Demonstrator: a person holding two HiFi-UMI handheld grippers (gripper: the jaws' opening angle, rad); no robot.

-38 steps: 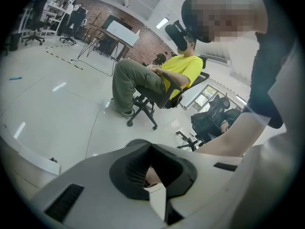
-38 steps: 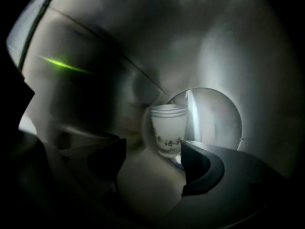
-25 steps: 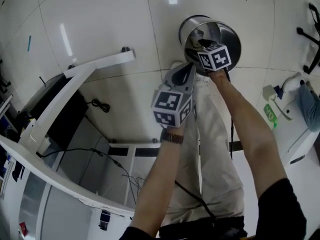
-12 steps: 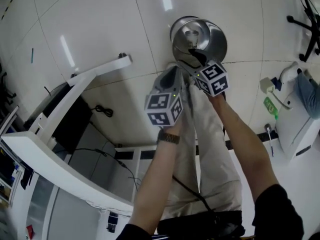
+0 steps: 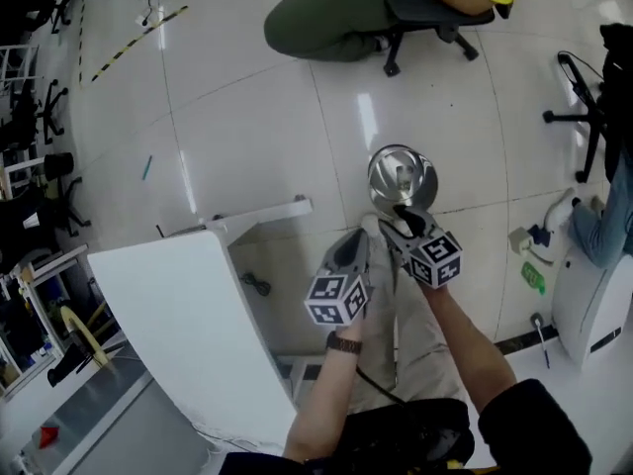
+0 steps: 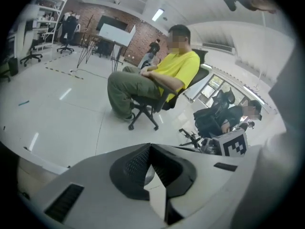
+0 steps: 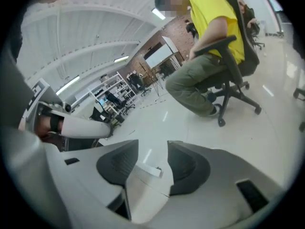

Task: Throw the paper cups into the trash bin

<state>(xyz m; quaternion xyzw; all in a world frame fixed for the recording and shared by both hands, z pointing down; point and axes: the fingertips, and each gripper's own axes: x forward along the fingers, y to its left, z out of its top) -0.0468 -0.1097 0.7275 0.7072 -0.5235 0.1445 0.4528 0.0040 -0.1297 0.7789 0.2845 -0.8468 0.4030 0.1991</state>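
The round metal trash bin (image 5: 403,178) stands open on the pale floor, with something pale inside that I cannot make out. No paper cup shows outside it. My right gripper (image 5: 402,222) hovers just near of the bin's rim; in the right gripper view (image 7: 152,145) its jaws are closing with only floor between them. My left gripper (image 5: 353,251) hangs beside it, a little lower and to the left. Its jaws (image 6: 151,147) meet at the tips with nothing held.
A white table (image 5: 188,334) fills the lower left. A seated person in a yellow shirt on an office chair (image 5: 415,8) is beyond the bin, also seen from the left gripper (image 6: 157,80). A chair base (image 5: 584,97) and white equipment (image 5: 584,295) stand at the right.
The head view has lifted and pulled back, so the bin looks smaller and farther. My right gripper, over the bin's mouth a second ago, has drawn back from it, as has the left.
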